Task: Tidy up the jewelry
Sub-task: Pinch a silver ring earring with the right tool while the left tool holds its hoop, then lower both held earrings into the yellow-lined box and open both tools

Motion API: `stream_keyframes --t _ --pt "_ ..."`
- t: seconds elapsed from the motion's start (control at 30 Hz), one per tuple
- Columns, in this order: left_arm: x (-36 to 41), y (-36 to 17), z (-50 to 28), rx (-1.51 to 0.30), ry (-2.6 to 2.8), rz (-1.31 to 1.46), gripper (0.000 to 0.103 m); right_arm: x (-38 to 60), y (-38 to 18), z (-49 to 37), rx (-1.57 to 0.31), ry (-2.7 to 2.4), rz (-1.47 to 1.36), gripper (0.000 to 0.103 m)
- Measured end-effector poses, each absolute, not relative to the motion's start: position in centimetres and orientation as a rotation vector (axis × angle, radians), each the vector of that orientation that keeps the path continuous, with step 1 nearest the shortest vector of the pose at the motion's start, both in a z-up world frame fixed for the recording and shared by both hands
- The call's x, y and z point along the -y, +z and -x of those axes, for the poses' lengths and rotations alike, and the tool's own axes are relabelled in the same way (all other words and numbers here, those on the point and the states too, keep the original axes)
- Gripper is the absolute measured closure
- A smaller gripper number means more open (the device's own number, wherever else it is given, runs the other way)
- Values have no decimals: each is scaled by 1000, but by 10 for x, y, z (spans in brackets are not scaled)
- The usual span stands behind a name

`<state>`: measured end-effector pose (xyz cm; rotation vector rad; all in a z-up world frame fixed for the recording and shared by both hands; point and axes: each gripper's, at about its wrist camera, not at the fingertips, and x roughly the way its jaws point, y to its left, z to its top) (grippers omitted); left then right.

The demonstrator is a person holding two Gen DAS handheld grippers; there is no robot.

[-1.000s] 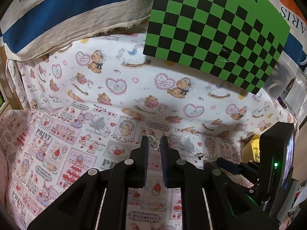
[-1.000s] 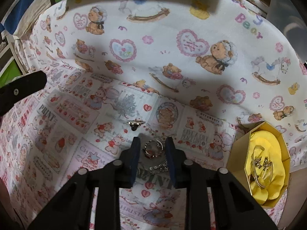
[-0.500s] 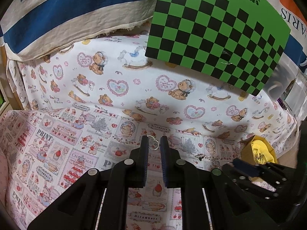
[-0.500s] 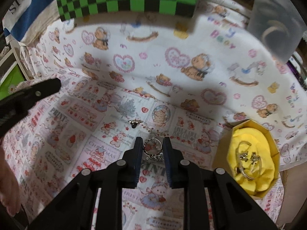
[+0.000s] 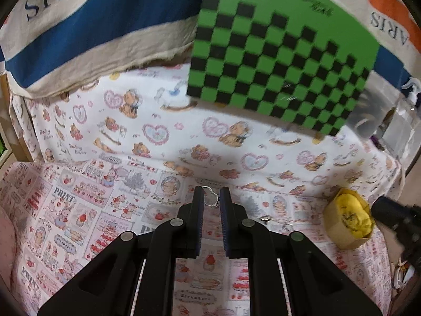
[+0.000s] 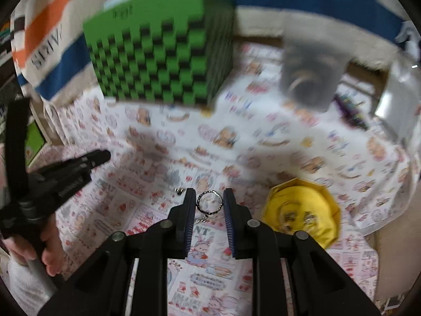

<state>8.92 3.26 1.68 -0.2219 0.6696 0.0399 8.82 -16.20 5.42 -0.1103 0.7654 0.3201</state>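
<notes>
My left gripper is shut on a small silver ring, held at its fingertips just above the printed cloth. My right gripper is shut on a larger silver ring and holds it in the air above the cloth. To its right sits a yellow box with a yellow cushion, and silver pieces lie on that cushion. The same box shows at the right in the left wrist view. One small dark piece lies loose on the cloth.
A green chequered box stands at the back on the bear-print cloth. A clear plastic container is at the back right. A hand holds the left gripper's handle at the left. Striped fabric hangs behind.
My right gripper has risen from the cloth with the larger ring between its fingers, leaving other pieces below. My left gripper has stayed in place with its ring.
</notes>
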Motion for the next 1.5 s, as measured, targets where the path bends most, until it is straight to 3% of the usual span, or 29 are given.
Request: stream_keyframes --t 0.43,0.73,1.13,1.5 --pt "6 42 -67 -565 -35 113 92 254 93 -54 -560 302 -89 83" --pt "41 56 -47 -460 -141 48 92 306 55 -73 -565 316 -255 83" --pt "120 35 -120 -697 -452 178 92 331 7 -103 -681 296 -350 83" --pt "165 13 -144 -766 -524 176 92 343 -15 -122 -738 299 -396 83"
